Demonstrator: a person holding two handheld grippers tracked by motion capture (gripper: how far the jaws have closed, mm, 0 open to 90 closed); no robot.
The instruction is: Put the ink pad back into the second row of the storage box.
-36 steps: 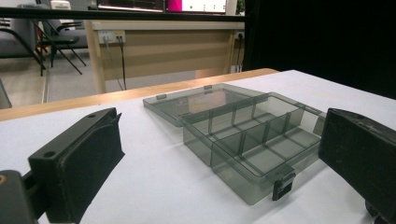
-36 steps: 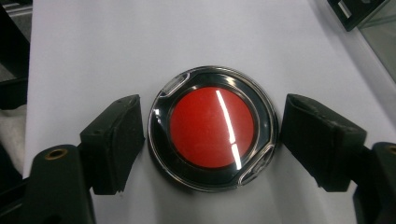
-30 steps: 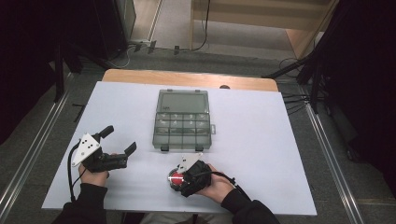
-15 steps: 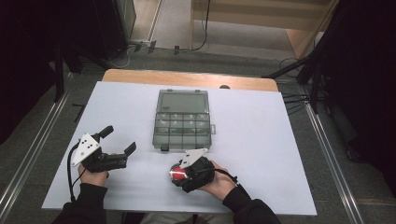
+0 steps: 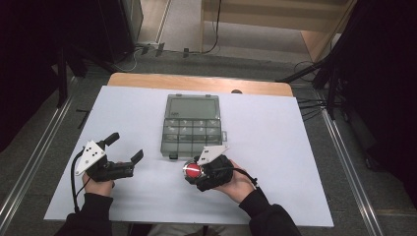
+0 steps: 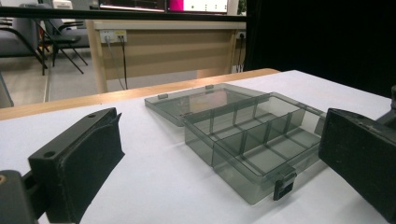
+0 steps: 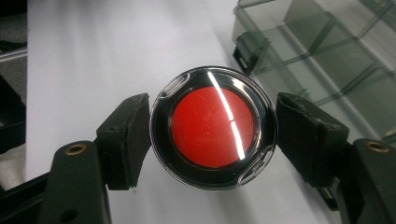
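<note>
A round red disc (image 5: 192, 170) with a black rim and a clear shell sits between the jaws of my right gripper (image 5: 193, 172), just in front of the near edge of the box. In the right gripper view both pads press the disc (image 7: 213, 127) from its sides, so the right gripper (image 7: 213, 136) is shut on it. A smoky clear compartment box (image 5: 192, 132) lies open at the table's middle, its lid (image 5: 193, 107) flat behind it and its cells showing nothing inside. My left gripper (image 5: 126, 146) rests open at the near left, holding nothing.
A white sheet (image 5: 295, 162) covers the wooden table, whose bare far edge (image 5: 196, 82) shows behind the box. The box's black front latch (image 6: 284, 186) sticks out toward me. Metal rails run along both sides of the table.
My right gripper has carried the red disc forward, closer to the front of the box. The left gripper has stayed put.
</note>
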